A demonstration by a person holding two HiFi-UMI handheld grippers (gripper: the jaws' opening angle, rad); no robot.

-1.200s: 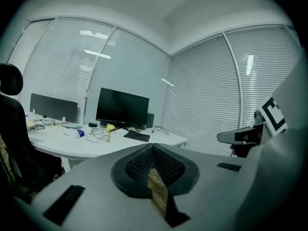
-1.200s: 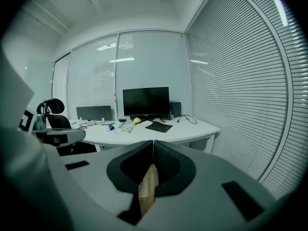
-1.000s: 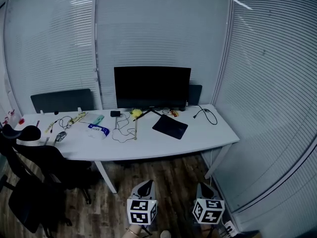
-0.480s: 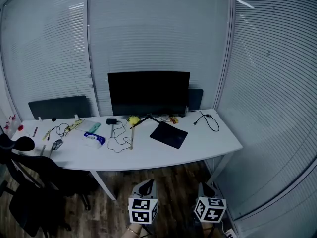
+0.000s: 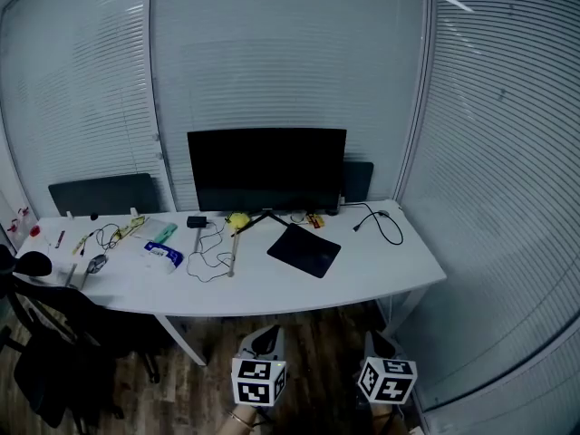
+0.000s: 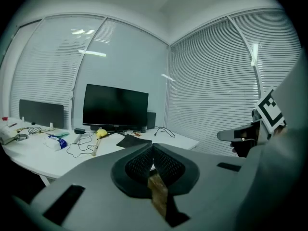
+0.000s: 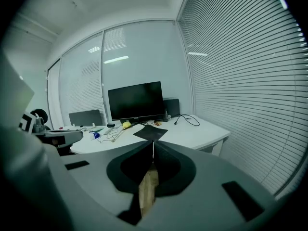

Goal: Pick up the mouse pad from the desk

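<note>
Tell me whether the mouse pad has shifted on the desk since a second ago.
No. The mouse pad still lies angled in front of the right end of the monitor, left of the looped cable; only the camera's framing changed.

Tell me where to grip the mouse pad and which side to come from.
Probably the near corner of the mouse pad, coming from the front edge of the desk. It lies flat and thin, turned so a corner points forward, with bare desk there.

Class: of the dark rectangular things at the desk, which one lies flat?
The mouse pad, flat before the monitor; that and the dark panel at left stand upright.
</note>
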